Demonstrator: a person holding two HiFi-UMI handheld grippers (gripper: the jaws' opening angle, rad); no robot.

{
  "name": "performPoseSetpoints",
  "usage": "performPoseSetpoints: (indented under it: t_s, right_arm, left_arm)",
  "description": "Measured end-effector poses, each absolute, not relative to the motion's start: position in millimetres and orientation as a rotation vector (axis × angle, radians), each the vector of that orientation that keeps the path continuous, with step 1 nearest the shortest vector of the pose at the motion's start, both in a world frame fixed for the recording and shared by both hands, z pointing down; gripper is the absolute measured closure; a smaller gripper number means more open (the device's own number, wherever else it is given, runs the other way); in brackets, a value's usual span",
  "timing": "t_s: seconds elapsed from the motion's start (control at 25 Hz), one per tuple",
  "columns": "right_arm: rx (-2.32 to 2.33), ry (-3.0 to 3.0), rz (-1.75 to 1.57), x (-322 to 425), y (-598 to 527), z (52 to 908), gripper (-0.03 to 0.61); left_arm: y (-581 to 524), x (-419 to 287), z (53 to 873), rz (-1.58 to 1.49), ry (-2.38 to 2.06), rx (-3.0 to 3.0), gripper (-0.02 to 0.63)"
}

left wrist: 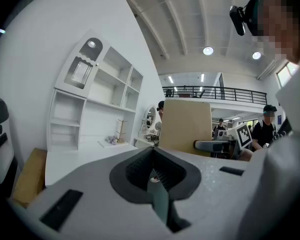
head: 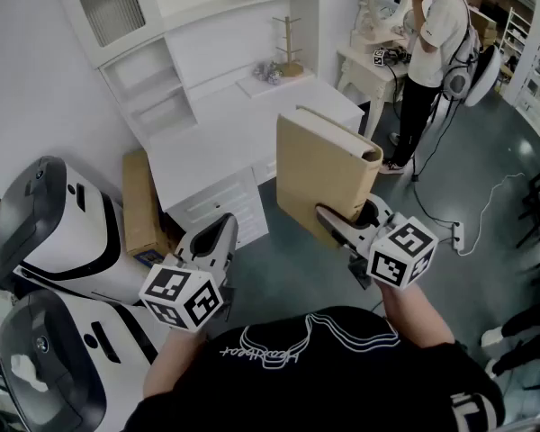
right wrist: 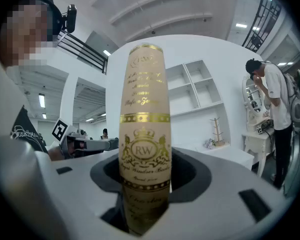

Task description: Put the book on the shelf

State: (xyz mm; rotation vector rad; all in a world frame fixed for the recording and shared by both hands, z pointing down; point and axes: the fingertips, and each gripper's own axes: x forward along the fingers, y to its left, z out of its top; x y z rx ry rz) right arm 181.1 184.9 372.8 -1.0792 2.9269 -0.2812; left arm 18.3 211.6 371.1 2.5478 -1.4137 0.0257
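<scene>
Two tools in play. Far left, the white shelf (head: 148,84) shows open bays above the surface (head: 225,138). Nearer, the left tool (head: 218,239) hangs idle, jaws pressed together on nothing. To the right, the book (head: 322,169) is upright in mid-air, well apart from the shelf, its lower edge pinched by the right tool (head: 342,226). Best bet: keep it vertical, swing far-left, slide it in spine-out.

A white desk (head: 225,138) stands on the grey floor (head: 477,142), and a white shelf unit (head: 153,34) rises from the desk's back. A wooden rack (head: 290,48) and a small ornament (head: 270,73) stand at the desk's far end. A cardboard box (head: 141,201) sits on the floor just left of the desk.
</scene>
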Motion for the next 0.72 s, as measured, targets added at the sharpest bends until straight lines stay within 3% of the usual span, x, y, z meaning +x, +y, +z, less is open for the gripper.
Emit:
performPoseSetpoints:
  t_s: [0.72]
  right_arm:
    - [-1.073,2.914,-0.285,235.0,183.5,382.9,0.365]
  left_arm:
    - [203.1,78.4,380.1,0.024,-1.385,2.573,0.611]
